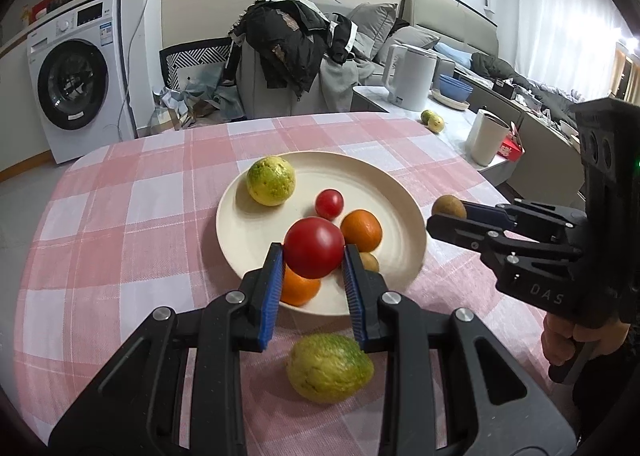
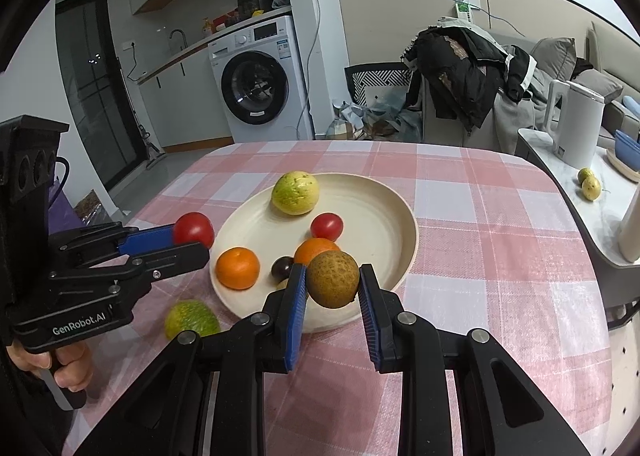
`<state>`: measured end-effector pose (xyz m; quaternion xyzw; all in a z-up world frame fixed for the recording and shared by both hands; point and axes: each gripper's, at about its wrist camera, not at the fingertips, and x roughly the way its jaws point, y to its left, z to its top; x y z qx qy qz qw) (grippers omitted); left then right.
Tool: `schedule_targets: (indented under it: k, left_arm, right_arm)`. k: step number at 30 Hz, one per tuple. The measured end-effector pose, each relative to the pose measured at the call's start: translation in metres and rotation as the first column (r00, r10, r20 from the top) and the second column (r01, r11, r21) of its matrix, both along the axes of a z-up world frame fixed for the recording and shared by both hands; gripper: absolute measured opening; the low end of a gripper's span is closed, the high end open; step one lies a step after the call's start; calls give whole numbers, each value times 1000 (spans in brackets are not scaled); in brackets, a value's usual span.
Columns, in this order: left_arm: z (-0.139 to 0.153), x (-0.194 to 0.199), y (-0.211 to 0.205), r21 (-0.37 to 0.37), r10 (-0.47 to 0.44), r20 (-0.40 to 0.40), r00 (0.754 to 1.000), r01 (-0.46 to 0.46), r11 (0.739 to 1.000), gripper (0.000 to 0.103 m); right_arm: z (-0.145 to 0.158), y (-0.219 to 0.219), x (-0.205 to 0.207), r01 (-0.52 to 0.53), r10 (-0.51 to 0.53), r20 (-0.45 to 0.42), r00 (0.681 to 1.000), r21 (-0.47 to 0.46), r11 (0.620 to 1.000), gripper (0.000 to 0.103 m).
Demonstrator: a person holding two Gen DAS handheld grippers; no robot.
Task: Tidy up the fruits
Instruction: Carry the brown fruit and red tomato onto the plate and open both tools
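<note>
A cream plate [image 1: 384,192] [image 2: 372,216] on the pink checked tablecloth holds a yellow-green fruit [image 1: 271,181] [image 2: 295,192], a small red tomato [image 1: 329,204] [image 2: 327,226], two oranges [image 1: 361,230] [image 2: 237,268] and a dark small fruit [image 2: 282,267]. My left gripper [image 1: 313,256] [image 2: 196,238] is shut on a large red tomato [image 1: 313,247] [image 2: 193,229] above the plate's near-left rim. My right gripper [image 2: 333,283] [image 1: 446,216] is shut on a brown round fruit [image 2: 332,284] [image 1: 449,207] above the plate's right edge. Another green-yellow fruit [image 1: 330,368] [image 2: 191,319] lies on the cloth beside the plate.
A side counter [image 2: 604,212] to the right carries a white kettle [image 1: 410,76] [image 2: 576,124], blue bowls [image 1: 454,88], a white cup [image 1: 486,136] and two small yellow-green fruits [image 1: 432,120] [image 2: 589,183]. A clothes-draped chair [image 1: 288,52] and a washing machine [image 1: 76,76] stand beyond the table.
</note>
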<state>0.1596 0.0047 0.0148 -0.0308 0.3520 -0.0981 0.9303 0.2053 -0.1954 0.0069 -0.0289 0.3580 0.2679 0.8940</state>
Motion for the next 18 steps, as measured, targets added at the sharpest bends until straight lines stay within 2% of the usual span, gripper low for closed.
schedule_targets:
  k: [8, 18]
  left_arm:
    - [-6, 24, 7, -1, 18, -13, 1000, -18, 1000, 26]
    - [-18, 45, 3, 44, 21, -23, 1000, -20, 999, 26]
  right_arm:
    - [-4, 2, 14, 13, -13, -9, 1000, -3, 1000, 27]
    - [-10, 3, 28, 24, -24, -23, 999, -7, 1000, 27]
